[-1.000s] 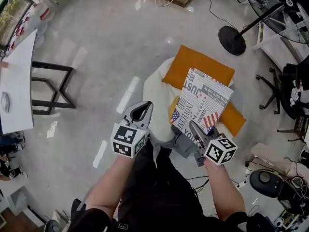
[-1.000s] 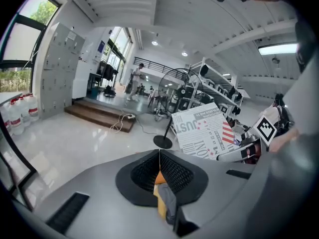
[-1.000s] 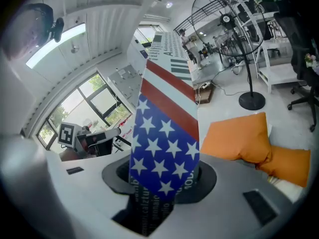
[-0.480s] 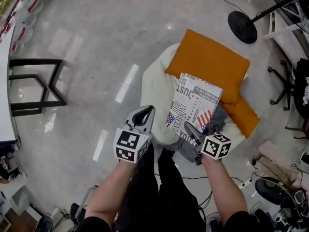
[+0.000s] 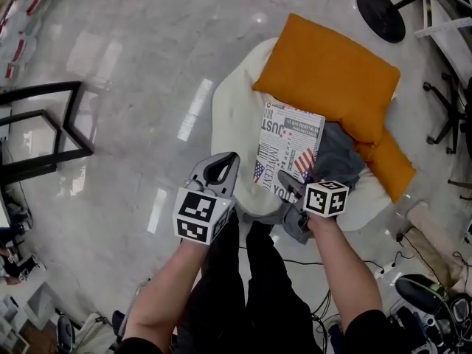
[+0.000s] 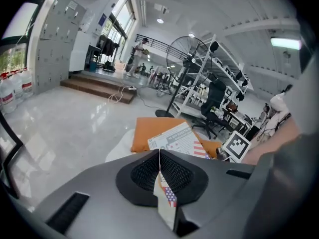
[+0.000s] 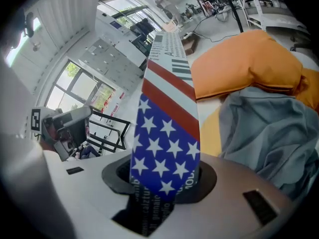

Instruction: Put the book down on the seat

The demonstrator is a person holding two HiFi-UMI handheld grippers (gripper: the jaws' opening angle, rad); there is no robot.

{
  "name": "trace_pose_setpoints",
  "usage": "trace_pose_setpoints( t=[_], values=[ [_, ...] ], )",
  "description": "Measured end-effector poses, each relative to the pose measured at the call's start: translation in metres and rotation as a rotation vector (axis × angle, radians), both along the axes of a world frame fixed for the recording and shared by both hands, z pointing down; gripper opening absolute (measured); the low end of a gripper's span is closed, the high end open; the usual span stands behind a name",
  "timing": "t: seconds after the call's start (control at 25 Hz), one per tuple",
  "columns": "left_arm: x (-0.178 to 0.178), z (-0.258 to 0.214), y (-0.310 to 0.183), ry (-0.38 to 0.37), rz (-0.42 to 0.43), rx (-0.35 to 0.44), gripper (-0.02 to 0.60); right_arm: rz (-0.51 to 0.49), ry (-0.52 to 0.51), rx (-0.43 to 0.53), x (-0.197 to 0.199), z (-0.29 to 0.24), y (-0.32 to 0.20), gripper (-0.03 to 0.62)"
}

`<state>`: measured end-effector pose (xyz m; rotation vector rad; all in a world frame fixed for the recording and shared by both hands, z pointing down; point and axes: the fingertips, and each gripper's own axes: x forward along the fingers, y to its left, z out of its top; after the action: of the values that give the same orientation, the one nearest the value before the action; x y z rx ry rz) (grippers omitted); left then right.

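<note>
The book (image 5: 289, 150), with newspaper print and a stars-and-stripes patch on its cover, lies slanted over the white round seat (image 5: 234, 120), between the big orange cushion (image 5: 328, 68) and me. My right gripper (image 5: 290, 188) is shut on its near edge; in the right gripper view the book (image 7: 167, 128) rises out of the jaws of the right gripper (image 7: 164, 185). Whether it rests on the seat I cannot tell. My left gripper (image 5: 223, 164) hangs just left of the book, its jaws together and apart from it. In the left gripper view the left gripper (image 6: 159, 156) has the book (image 6: 174, 139) beyond its tips.
A grey cloth (image 5: 341, 159) lies on the seat right of the book, with a second orange cushion (image 5: 389, 167) beyond it. A black fan base (image 5: 380, 6) stands far right, a black table frame (image 5: 46, 124) at the left. Cables (image 5: 383, 271) trail on the glossy floor.
The book has come down from over the orange cushion towards me, and now sits over the white seat and grey cloth. Both grippers keep their grip and spacing.
</note>
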<state>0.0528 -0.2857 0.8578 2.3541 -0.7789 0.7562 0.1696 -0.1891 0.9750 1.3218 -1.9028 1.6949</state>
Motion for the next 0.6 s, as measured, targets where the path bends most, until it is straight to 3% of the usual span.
trace_pose_setpoints(
  t=[0.24, 0.6],
  values=[
    [-0.001, 0.02, -0.001, -0.018, 0.025, -0.01, 0.005, -0.056, 0.03, -0.098, -0.001, 0.065, -0.001, 0.175],
    [0.003, 0.029, 0.0, -0.019, 0.043, -0.022, 0.005, -0.036, 0.016, -0.127, 0.002, 0.086, -0.007, 0.176]
  ],
)
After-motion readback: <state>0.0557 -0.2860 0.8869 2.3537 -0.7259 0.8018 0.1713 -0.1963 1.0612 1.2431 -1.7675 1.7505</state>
